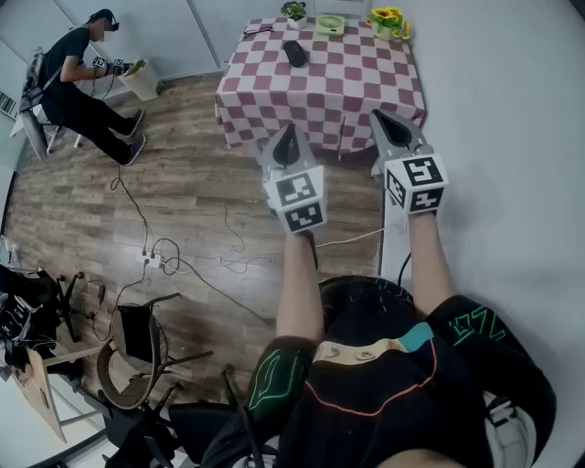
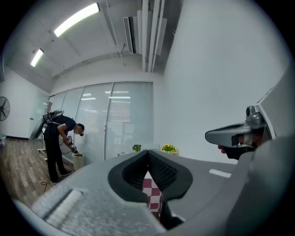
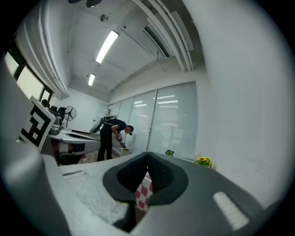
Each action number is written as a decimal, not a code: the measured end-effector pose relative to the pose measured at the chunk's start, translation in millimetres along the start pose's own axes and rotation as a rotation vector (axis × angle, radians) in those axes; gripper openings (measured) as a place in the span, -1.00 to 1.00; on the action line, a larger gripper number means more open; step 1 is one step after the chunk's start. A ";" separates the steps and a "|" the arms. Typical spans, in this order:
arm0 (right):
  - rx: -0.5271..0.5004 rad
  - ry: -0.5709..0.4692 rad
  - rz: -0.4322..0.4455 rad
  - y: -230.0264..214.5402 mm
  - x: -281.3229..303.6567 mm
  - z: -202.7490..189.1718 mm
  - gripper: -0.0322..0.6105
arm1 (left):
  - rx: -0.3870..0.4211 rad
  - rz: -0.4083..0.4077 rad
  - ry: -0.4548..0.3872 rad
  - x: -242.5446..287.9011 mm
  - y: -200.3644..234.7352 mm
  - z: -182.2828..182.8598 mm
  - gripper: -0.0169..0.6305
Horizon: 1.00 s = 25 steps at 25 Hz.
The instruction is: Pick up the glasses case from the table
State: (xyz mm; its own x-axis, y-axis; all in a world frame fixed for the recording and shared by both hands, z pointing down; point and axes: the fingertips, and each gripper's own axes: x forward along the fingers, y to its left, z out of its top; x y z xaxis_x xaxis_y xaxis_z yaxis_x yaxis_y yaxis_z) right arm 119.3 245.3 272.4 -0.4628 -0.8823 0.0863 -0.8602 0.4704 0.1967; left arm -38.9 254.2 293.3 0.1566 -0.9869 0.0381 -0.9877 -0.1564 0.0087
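Observation:
The black glasses case (image 1: pixel 294 52) lies on the red-and-white checkered table (image 1: pixel 366 82) at the far end of the room, near its middle. My left gripper (image 1: pixel 289 139) and right gripper (image 1: pixel 389 124) are held level side by side, short of the table's near edge and well away from the case. Both have their jaws shut with nothing between them. In the left gripper view the left gripper (image 2: pixel 148 154) has its pads together, with checkered cloth (image 2: pixel 152 191) showing below them. The right gripper (image 3: pixel 147 159) looks the same in its own view.
On the table's far edge stand a small green plant (image 1: pixel 294 11), a green box (image 1: pixel 329 25) and yellow flowers (image 1: pixel 388 20). A person (image 1: pixel 82 82) works at the far left beside a bin (image 1: pixel 141 80). Cables and a power strip (image 1: pixel 151 260) cross the wooden floor; chairs (image 1: pixel 132 352) stand lower left. A white wall (image 1: pixel 512 137) runs along the right.

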 end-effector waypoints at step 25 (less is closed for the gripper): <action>0.035 -0.031 -0.047 -26.5 25.7 9.9 -0.89 | -0.062 0.009 -0.022 36.0 22.2 2.5 -0.92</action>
State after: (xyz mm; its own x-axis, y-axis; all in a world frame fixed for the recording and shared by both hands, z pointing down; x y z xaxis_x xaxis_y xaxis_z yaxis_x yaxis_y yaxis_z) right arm 128.1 210.3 259.7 -0.4274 -0.9028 0.0473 -0.8879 0.4290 0.1660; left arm -55.1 215.1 292.4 0.1470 -0.9890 0.0165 -0.9869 -0.1455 0.0700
